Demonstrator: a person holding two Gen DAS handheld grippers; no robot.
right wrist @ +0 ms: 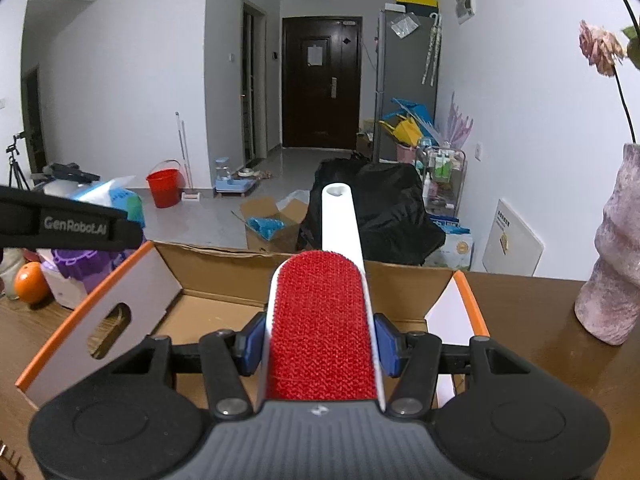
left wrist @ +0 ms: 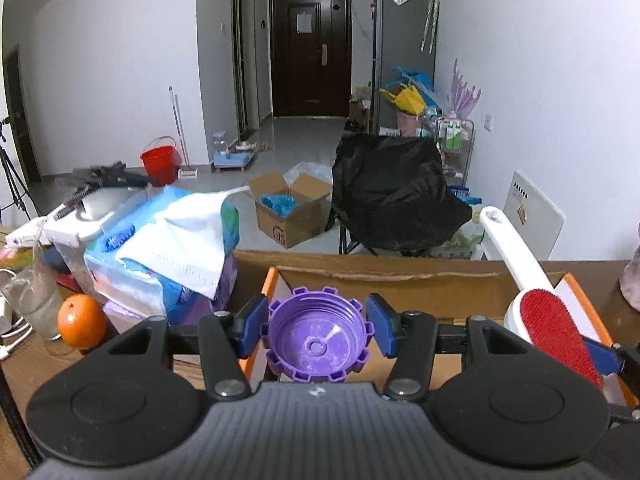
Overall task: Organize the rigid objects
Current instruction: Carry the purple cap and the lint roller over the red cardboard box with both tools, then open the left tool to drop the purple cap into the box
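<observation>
I had a purple cap (left wrist: 317, 340) squeezed tight in my left gripper (left wrist: 317, 334), right over the near edge of the open cardboard box (right wrist: 224, 264). My right gripper (right wrist: 320, 342) pinched a brush (right wrist: 322, 320) by its red fuzzy part, and its white handle pointed away over the box. An orange (left wrist: 81, 320) sat on the brown table (right wrist: 532, 320), left of the box.

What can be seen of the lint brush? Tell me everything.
The lint brush has a long oval head faced with red nap in a white plastic frame, and a straight white handle with a hole at its tip. The right gripper clamps the head from both sides, red face up. The handle points forward and upward, away from the gripper. The brush hangs over the open cardboard box, clear of it.
</observation>
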